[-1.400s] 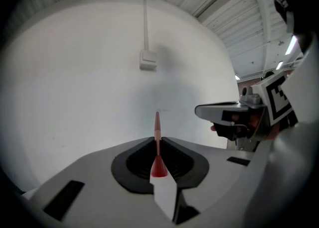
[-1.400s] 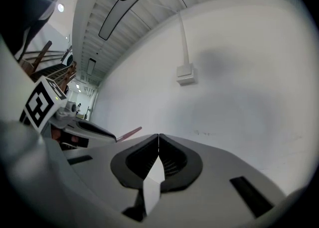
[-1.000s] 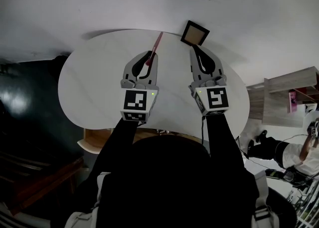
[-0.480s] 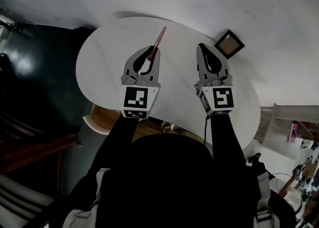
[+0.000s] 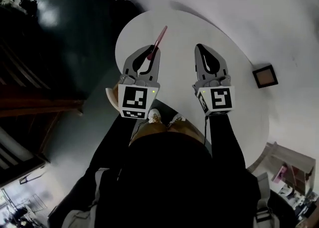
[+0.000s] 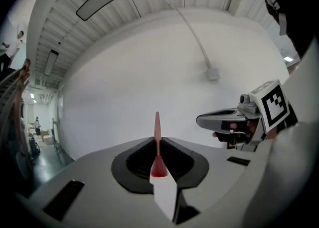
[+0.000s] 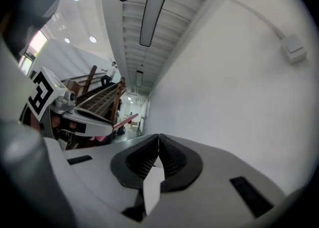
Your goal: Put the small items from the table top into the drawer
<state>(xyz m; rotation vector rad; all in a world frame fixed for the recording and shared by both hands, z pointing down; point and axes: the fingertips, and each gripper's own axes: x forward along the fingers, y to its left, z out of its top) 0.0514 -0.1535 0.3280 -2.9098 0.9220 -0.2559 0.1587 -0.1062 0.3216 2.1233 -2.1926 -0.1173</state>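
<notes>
The person is turning from the worktop (image 5: 185, 25), the left gripper (image 5: 151, 49) grasping a pink stick (image 5: 161, 36) in its fingers (image 5: 135, 63), the right gripper (image 5: 199, 48) clenched empty. The stick is probably going to the drawer

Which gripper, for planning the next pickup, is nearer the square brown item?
Right. In the head view the right gripper is left of the square brown item; the left gripper is farther left.

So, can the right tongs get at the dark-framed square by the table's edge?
Probably yes. The right tongs are shut and empty, and only bare table lies between them and the square off to their right; they would have to swing over and open first.
</notes>
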